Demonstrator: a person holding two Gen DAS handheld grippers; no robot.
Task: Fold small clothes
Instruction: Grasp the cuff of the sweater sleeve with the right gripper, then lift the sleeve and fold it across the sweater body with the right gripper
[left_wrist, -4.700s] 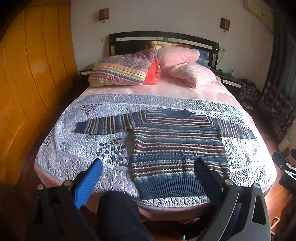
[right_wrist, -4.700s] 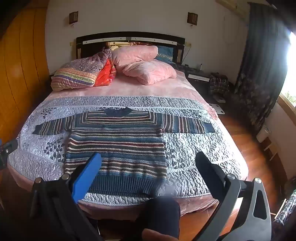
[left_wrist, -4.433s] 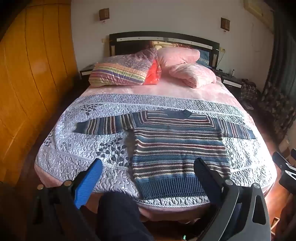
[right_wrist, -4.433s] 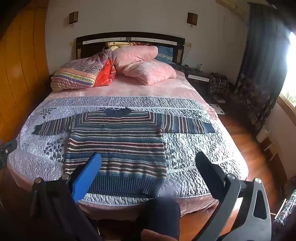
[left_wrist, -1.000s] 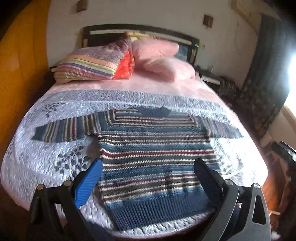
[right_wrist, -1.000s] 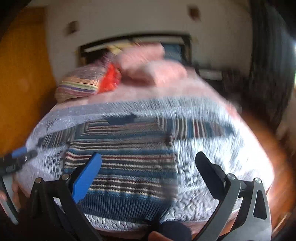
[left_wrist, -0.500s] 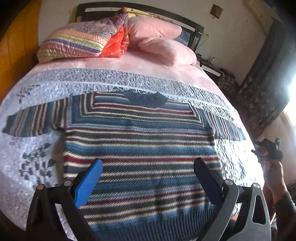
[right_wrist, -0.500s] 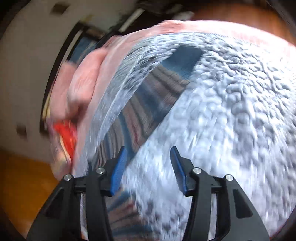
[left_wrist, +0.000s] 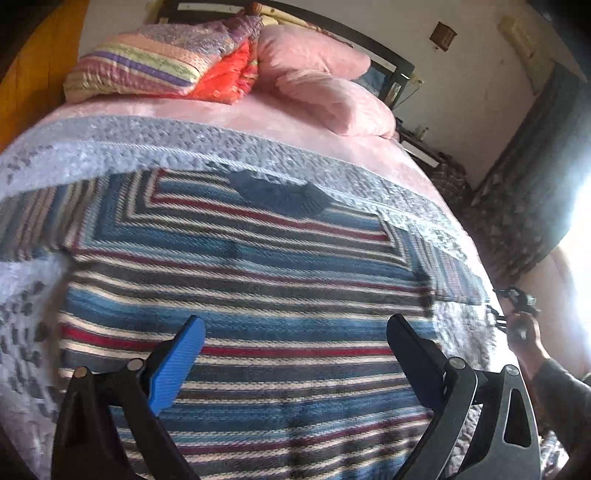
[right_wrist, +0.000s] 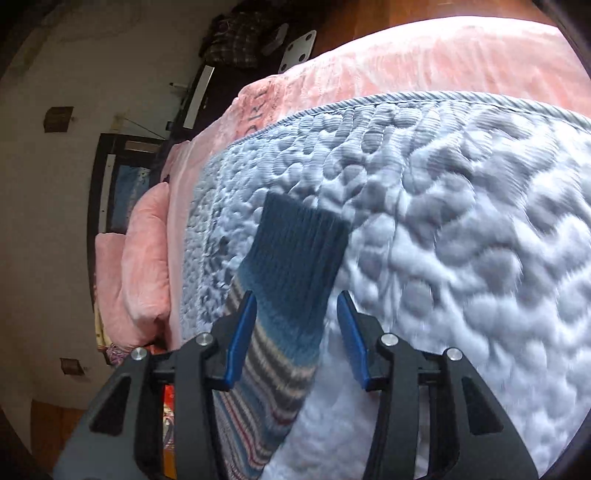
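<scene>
- We find the sweater (left_wrist: 240, 295) spread flat on the bed (right_wrist: 461, 240), collar at 12 o'clock.
- Right claw (right_wrist: 297, 325), parted, straddles the sleeve cuff (right_wrist: 295, 243), apparently to fold it inward.
- Left claw (left_wrist: 295, 350) hovers agape over the body.

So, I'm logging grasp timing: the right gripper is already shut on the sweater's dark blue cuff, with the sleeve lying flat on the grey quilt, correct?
Not quite. In the right wrist view the right gripper is open, its blue fingers either side of the sleeve just behind the dark blue cuff, not shut on it. The sleeve does lie flat on the grey quilt.
</scene>
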